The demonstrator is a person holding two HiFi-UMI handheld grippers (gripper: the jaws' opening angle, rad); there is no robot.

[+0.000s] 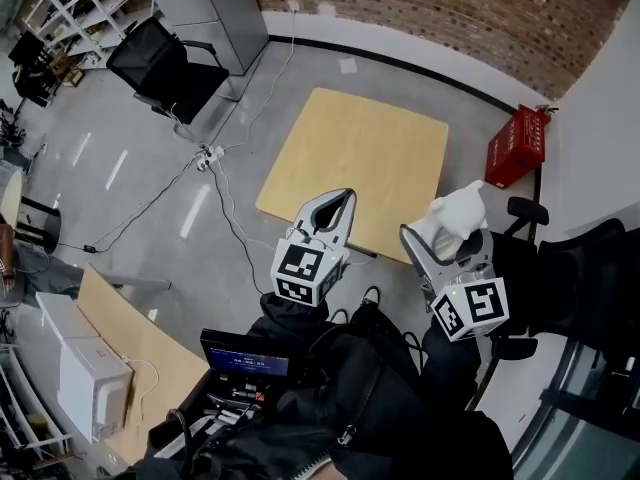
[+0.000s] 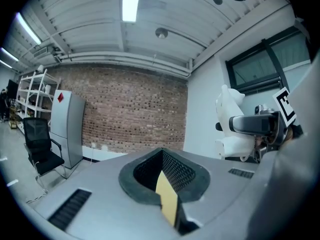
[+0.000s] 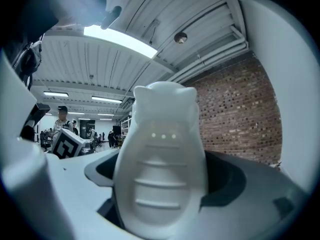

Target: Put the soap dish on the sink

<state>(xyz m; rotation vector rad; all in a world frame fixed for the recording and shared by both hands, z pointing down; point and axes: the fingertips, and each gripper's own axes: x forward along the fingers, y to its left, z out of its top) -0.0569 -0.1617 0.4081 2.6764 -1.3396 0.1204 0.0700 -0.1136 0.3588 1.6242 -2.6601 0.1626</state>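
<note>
the right tool [image 1: 445, 234] is squeezed on the white soap dish [image 1: 457, 214], holding it up in the air, likely to carry it — no sink shows. the left tool [image 1: 343, 200] is closed, empty, over the table [image 1: 360, 153].

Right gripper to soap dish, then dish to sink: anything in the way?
Nothing stands between the two: the right gripper is already shut on the soap dish, which fills the space between its jaws. No sink shows in any view, so the path to it cannot be judged.
</note>
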